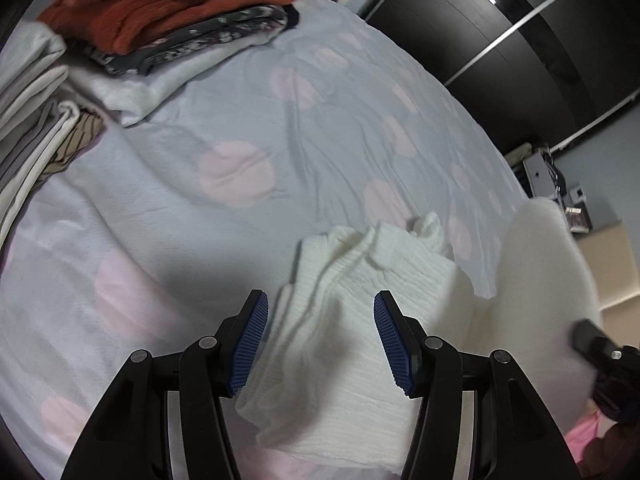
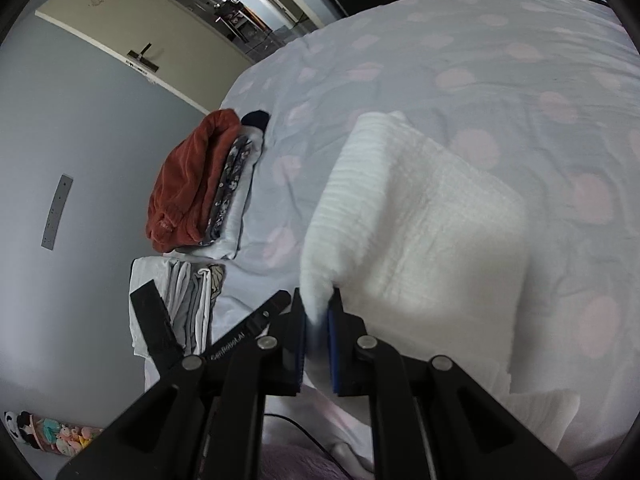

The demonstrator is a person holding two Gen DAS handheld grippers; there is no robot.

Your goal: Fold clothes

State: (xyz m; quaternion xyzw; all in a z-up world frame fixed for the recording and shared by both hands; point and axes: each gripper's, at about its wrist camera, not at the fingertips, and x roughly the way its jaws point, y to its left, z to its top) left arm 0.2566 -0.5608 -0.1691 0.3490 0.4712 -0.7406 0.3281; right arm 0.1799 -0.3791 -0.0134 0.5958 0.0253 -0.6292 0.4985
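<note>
In the left wrist view, the left tongs [image 1: 320, 340] hang spread wide and hold nothing, just above a white ribbed garment [image 1: 352, 320] that lies partly doubled over on a bed [image 1: 200, 240] covered in pale blue bedding with pink dots. At the far side of the bed sits a stack of folded clothes topped by a rust-red fleece [image 1: 172, 4], with a second folded pile [image 1: 32, 120] of pale pieces beside it. In the right wrist view, the right tongs [image 2: 318, 320] are pressed together on an edge of the white garment [image 2: 420, 220], lifting a broad flap clear of the bed; the flap is blurred. Judging by this, several items already lie folded, while the white garment is mid-fold and not yet stacked.
</note>
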